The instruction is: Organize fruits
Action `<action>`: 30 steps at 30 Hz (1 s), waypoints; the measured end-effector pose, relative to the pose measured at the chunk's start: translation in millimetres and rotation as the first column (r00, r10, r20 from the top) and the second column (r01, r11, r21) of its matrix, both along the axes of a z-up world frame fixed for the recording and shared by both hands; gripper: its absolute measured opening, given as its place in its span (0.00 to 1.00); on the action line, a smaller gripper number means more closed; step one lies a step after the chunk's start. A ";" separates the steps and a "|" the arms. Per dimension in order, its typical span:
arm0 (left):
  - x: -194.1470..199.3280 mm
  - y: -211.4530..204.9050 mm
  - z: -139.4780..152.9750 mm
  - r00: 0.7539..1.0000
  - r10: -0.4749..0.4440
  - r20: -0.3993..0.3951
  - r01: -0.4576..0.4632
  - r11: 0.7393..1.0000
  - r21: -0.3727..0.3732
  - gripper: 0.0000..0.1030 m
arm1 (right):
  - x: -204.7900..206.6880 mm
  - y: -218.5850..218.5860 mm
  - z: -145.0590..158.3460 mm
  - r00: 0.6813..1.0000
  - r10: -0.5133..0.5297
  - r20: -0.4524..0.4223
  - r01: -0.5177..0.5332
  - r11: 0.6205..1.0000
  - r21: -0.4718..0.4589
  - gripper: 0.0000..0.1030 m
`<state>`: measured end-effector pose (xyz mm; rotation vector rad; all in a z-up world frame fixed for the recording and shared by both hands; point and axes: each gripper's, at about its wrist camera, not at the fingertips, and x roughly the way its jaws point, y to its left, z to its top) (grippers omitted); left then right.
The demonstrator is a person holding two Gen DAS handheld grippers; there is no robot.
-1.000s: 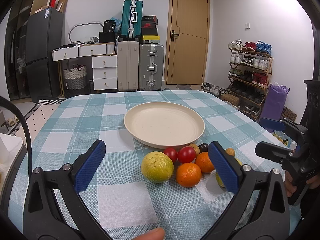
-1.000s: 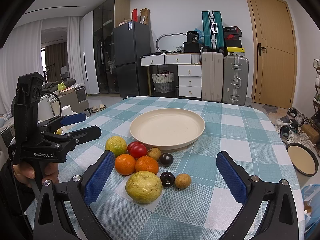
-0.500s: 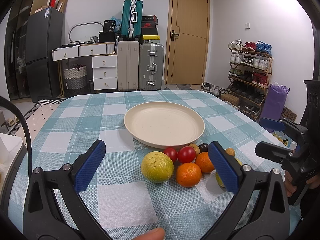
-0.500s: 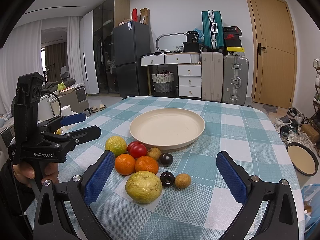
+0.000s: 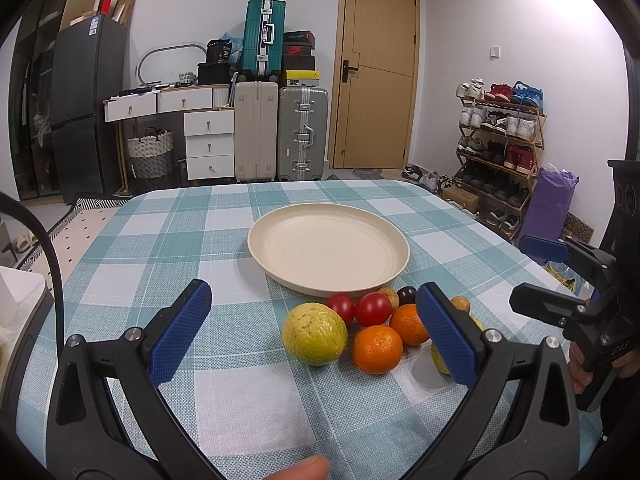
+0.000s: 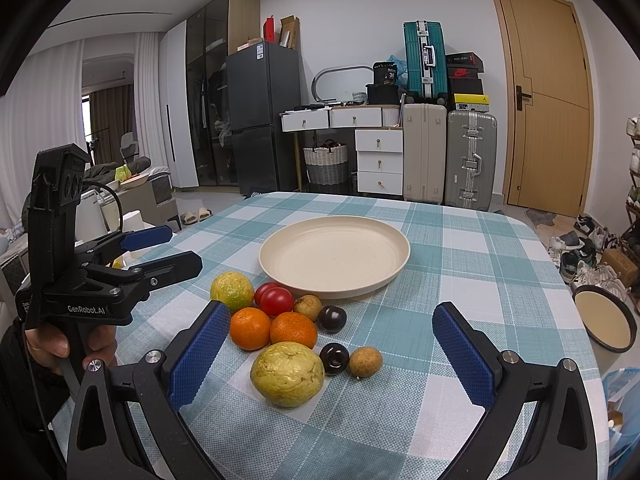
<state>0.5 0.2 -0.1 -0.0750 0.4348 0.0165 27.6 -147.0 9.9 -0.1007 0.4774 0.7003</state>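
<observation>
A: So, how do the 2 grippers stand?

B: Left gripper (image 5: pixel 316 326) is spread wide, nothing between its blue pads (image 5: pixel 180 336), low over the checked tabletop (image 5: pixel 160 240). Right gripper (image 6: pixel 332 354) is just as wide apart and holds nothing either.

A: What lies nearest the left one?

B: A yellow-green guava (image 5: pixel 314 334) between its fingers in the left wrist view, on the cloth. Just right of it are 2 oranges (image 5: pixel 377 349), with 2 red tomatoes (image 5: pixel 373 309) behind them. The right pad hides part of the pile.

A: And from the right gripper?

B: A second guava (image 6: pixel 287 373) sits closest, pale yellow. Beside it are a dark plum (image 6: pixel 334 358) and a small brown fruit (image 6: pixel 365 362). Behind those come the oranges, another plum (image 6: pixel 332 318), another brown fruit (image 6: pixel 308 308), then the tomatoes and the first guava.

A: All on the cloth?

B: Yes, every fruit is on the tabletop, clustered against the near edge of the cream plate (image 6: pixel 280 248). Its bowl holds no fruit.

A: Anything else?

B: A hand (image 6: pixel 60 346) grips the left tool's handle at the left edge of the right wrist view. Suitcases (image 5: pixel 280 136) stand by the far wall.
</observation>
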 end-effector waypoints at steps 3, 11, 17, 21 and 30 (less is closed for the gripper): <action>0.0 0.0 0.0 1.000 0.000 0.000 0.000 1.000 0.000 0.99 | 0.0 0.0 0.0 1.000 0.000 0.000 0.000 1.000 0.000 1.00; 0.0 0.0 0.0 1.000 0.000 -0.001 0.000 1.000 0.000 0.99 | 0.0 0.2 -0.1 1.000 0.001 0.000 -0.001 1.000 0.000 1.00; 0.0 0.0 0.0 1.000 0.000 -0.001 0.000 1.000 0.000 0.99 | -0.2 0.7 -0.2 1.000 0.001 0.000 -0.001 1.000 -0.001 1.00; 0.1 0.1 0.0 1.000 0.000 -0.001 0.000 1.000 -0.001 0.99 | 0.2 0.3 -0.7 1.000 0.004 0.000 -0.004 1.000 -0.004 1.00; 0.1 0.1 0.0 1.000 0.001 -0.002 -0.001 1.000 0.000 0.99 | 0.7 -0.7 -0.2 1.000 0.004 0.000 -0.004 1.000 -0.006 1.00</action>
